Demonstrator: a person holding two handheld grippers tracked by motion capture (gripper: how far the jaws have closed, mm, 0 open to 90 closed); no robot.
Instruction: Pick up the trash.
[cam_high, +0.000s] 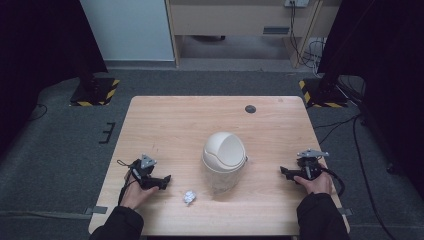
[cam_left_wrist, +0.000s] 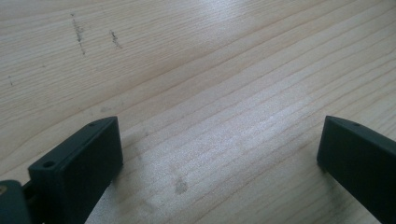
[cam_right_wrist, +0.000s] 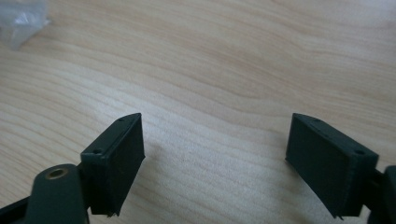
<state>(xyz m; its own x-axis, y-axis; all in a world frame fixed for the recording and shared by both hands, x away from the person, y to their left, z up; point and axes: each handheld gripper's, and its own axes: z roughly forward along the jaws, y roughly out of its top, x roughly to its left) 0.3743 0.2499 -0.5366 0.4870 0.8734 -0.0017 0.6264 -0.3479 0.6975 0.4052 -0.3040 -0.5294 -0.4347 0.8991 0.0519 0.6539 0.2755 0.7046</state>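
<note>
Bin (cam_high: 223, 159), cream domed swing lid over a clear body, stood upright mid-table w/ lid opening facing away-right. Left gripper (cam_high: 161, 182) lay low on pale wood-grain table (cam_high: 165, 120), jaws spread wide, nothing between. Crumpled white paper wad (cam_high: 189, 197) sat near front edge, just left of bin. Right gripper (cam_high: 285, 172), jaws also spread, empty; bare wood all round both.
</note>
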